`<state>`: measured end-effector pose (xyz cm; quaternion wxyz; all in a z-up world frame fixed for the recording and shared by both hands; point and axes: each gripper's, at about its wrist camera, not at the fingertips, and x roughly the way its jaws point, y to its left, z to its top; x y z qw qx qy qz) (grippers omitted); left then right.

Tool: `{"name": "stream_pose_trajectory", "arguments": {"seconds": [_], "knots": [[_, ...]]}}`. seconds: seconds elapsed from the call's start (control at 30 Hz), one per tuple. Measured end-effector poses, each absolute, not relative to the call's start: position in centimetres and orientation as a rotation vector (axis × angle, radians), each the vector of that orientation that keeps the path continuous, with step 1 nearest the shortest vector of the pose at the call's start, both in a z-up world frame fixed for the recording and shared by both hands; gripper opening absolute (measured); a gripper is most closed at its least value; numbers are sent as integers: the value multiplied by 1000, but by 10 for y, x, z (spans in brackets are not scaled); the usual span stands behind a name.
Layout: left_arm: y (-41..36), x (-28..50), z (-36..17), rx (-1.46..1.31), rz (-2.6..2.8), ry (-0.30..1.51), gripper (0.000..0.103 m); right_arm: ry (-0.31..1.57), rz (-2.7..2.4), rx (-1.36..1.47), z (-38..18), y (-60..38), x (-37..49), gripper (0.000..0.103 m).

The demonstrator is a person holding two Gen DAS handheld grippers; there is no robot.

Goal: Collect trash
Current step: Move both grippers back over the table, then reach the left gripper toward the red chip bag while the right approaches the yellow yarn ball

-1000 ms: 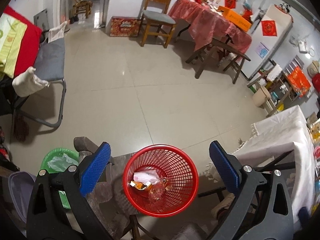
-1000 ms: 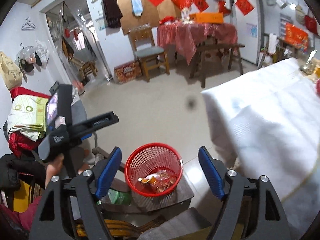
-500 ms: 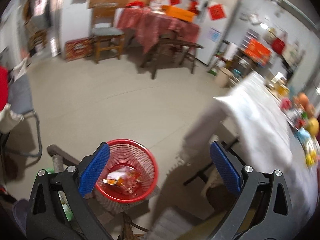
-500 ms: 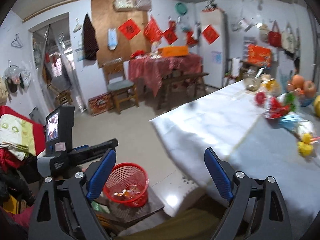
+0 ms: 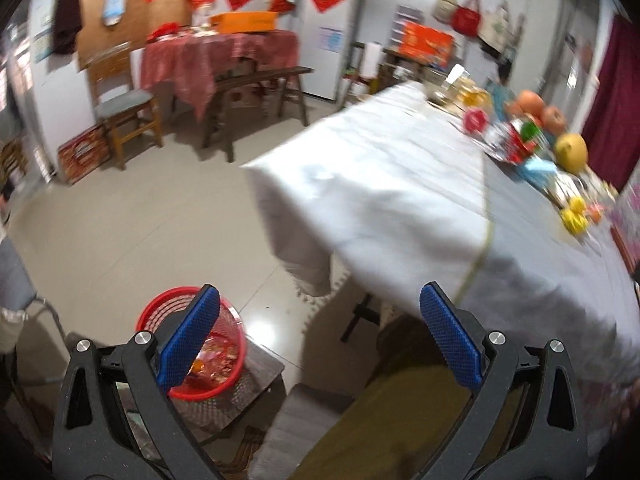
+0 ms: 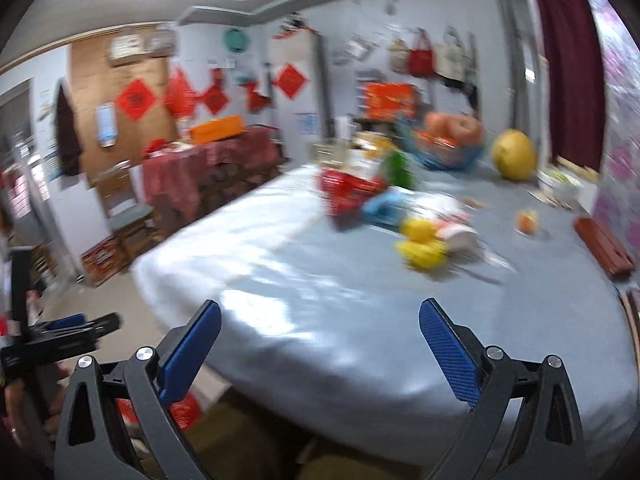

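Both grippers, left and right, gape empty over the pale-clothed table, its blurred clutter perhaps wrappers.

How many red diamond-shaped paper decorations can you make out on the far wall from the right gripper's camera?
3: one on the brown board, one further right past the red bag, one on the white fridge door. Motion blur may hide others among the red hangings.
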<state>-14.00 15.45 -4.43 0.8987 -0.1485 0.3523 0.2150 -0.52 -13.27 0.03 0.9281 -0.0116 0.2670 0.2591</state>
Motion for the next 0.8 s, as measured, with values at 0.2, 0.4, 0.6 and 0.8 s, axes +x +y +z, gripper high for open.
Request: {"name": "stream_pose_trajectory", "arguments": {"seconds": [0.2,0.4,0.6,0.8], "knots": [[122,-82,-39,-240,336,762,96,620,413,28,-29,-173,41,97],[93,-10,-24,-209,197,786,96,666,330,49,-42,-198,79,97],[69,63,-11,-135,131,799,96,670,294,32,-38,-207,112,97],[54,113,-3,-79,93,786,96,617,258,6,-26,-209,139,97]]}}
